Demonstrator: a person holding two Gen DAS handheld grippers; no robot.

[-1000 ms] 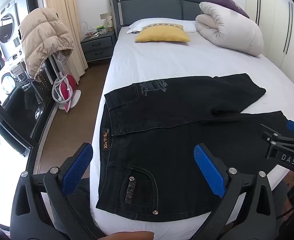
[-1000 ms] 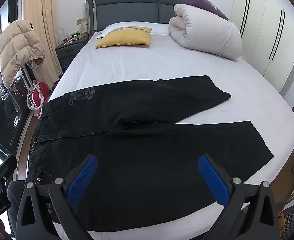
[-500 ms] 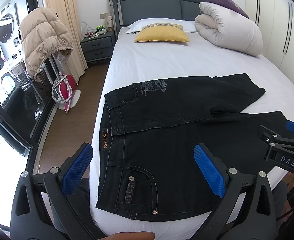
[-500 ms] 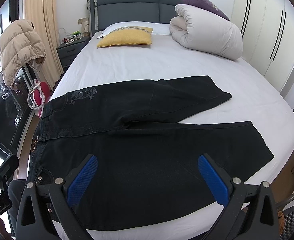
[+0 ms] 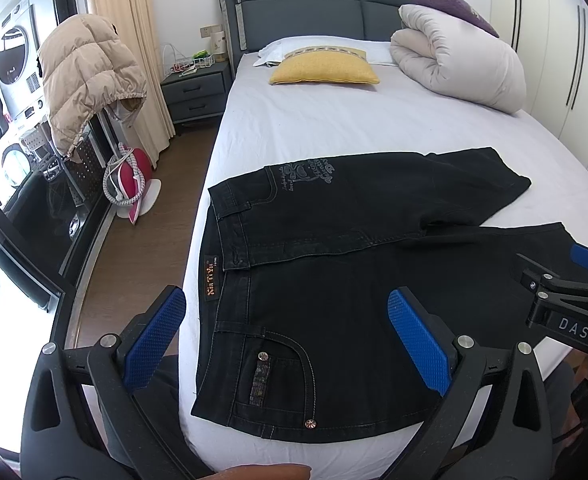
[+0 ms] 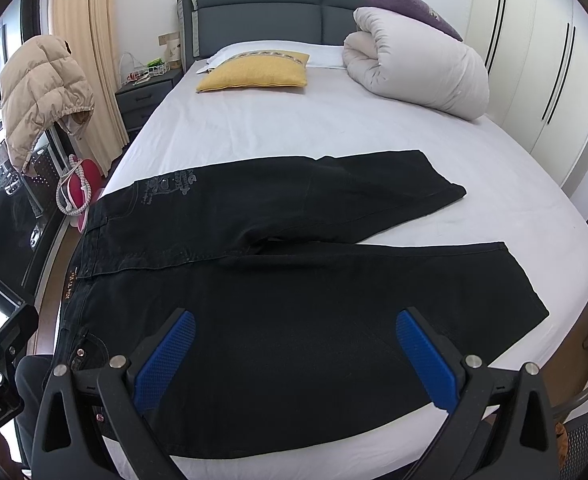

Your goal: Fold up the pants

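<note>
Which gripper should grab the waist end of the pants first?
Probably the left gripper: it hovers open over the waistband and pocket of the black denim pants. The right gripper hangs over the leg instead.

Matt black denim pants (image 5: pixel 333 280) lie on a smooth white cloth bed sheet (image 5: pixel 333 128).

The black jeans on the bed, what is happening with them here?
A person holds a two-finger gripper in each hand above black jeans spread flat on the white bed, waistband to the left, legs apart in a V. The left gripper hovers open over the waist and pocket, the right gripper open over the near leg. Neither touches the fabric; no fold is made yet.
</note>
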